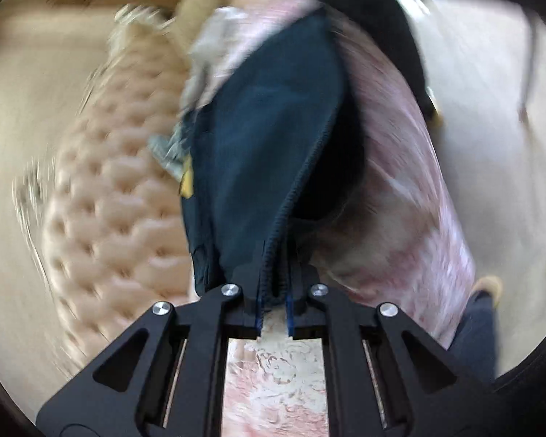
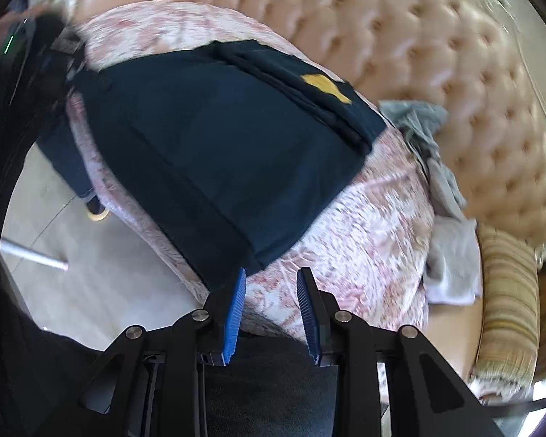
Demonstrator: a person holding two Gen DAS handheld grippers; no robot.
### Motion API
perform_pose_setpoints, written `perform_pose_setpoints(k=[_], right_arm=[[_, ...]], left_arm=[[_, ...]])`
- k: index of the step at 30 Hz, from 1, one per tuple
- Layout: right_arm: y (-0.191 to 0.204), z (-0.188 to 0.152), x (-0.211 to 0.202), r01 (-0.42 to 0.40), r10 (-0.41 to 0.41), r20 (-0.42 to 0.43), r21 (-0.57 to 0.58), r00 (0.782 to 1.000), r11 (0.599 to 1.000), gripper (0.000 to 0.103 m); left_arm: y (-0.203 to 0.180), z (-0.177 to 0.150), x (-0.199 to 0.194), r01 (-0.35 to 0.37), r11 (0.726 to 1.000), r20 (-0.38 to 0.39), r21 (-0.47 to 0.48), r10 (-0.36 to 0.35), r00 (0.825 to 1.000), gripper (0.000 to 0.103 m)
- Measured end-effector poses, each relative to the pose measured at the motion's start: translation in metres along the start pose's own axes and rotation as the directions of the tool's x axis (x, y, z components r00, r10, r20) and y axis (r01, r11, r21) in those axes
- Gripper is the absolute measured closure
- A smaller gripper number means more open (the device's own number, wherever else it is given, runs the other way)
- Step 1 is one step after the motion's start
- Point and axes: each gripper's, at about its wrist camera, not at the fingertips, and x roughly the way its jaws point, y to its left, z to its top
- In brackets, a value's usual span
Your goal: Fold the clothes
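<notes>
Left wrist view: the left gripper is clamped on the hem of the dark shirt, lifting it above the pink cover. Right wrist view: the right gripper stands apart, empty, by the shirt's near corner; beyond lie gray clothes and the sofa back.

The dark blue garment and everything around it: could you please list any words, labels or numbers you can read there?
None can be read.
dark blue garment: its yellow patch is a plain shape, with no lettering visible.
grey cloth: too blurred to show any text.
</notes>
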Motion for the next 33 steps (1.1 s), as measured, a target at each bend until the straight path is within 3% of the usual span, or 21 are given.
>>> perform_pose_setpoints(k=[1,5,8,11,13,14,15,16,17,19,20,22,27,29,31,33], right_arm=[[0.001,-0.001,0.000,-0.017,0.017,0.021,0.012,1.000,1.000,0.072],[0.007,-0.002,0.003,-0.061,0.060,0.068,0.015,0.996,0.998,0.072],[0.027,0.000,0.009,-0.049,0.055,0.052,-0.110,0.997,0.993,0.072],[0.049,-0.001,0.018,0.060,-0.054,0.031,-0.254,0.998,0.965,0.072],[0.063,-0.002,0.023,0.171,-0.163,0.054,-0.341,0.985,0.924,0.072],[0.070,-0.003,0.024,0.242,-0.226,0.088,-0.379,0.970,0.893,0.067],[0.077,-0.004,0.025,0.312,-0.286,0.124,-0.413,0.950,0.856,0.046],[0.086,-0.006,0.025,0.348,-0.312,0.155,-0.458,0.937,0.818,0.033],[0.096,-0.011,0.026,0.359,-0.314,0.175,-0.514,0.933,0.779,0.022],[0.116,-0.020,0.029,0.367,-0.310,0.203,-0.615,0.929,0.698,0.021],[0.123,-0.024,0.030,0.350,-0.295,0.197,-0.640,0.935,0.684,0.019],[0.127,-0.024,0.035,0.320,-0.274,0.174,-0.647,0.946,0.692,0.019],[0.122,-0.010,0.059,0.323,-0.308,0.130,-0.594,0.942,0.736,0.019],[0.123,-0.010,0.070,0.339,-0.328,0.133,-0.609,0.935,0.717,0.019],[0.124,-0.009,0.078,0.352,-0.343,0.140,-0.620,0.929,0.701,0.022],[0.118,-0.006,0.077,0.369,-0.341,0.165,-0.599,0.925,0.711,0.034]], left_arm=[[0.020,0.002,-0.003,0.017,0.996,0.009,-0.086,-0.016,1.000,0.093],[0.068,0.005,-0.001,0.028,0.975,0.020,-0.219,-0.024,0.999,0.093],[0.094,0.006,0.006,0.013,0.971,0.022,-0.240,-0.008,1.000,0.093],[0.101,0.007,0.008,0.003,0.974,0.021,-0.228,0.002,1.000,0.093],[0.102,0.008,0.009,0.003,0.976,0.020,-0.216,0.001,1.000,0.093],[0.101,0.008,0.008,0.004,0.977,0.018,-0.212,0.000,1.000,0.093],[0.100,0.008,0.008,0.003,0.978,0.017,-0.209,0.000,1.000,0.093],[0.099,0.007,0.007,0.003,0.979,0.017,-0.205,0.000,1.000,0.093],[0.100,0.007,0.007,0.004,0.979,0.015,-0.205,-0.001,1.000,0.093],[0.099,0.007,0.007,0.004,0.978,0.015,-0.209,-0.001,1.000,0.093],[0.099,0.007,0.006,0.004,0.977,0.016,-0.213,-0.001,1.000,0.093],[0.100,0.007,0.006,0.005,0.976,0.018,-0.217,-0.001,1.000,0.093],[0.101,0.007,0.006,0.006,0.974,0.023,-0.225,-0.001,1.000,0.093],[0.102,0.006,0.005,0.003,0.975,0.020,-0.223,0.002,1.000,0.093],[0.104,0.005,0.004,0.002,0.974,0.020,-0.228,0.003,1.000,0.093],[0.105,0.004,0.003,0.001,0.972,0.018,-0.234,0.004,1.000,0.093]])
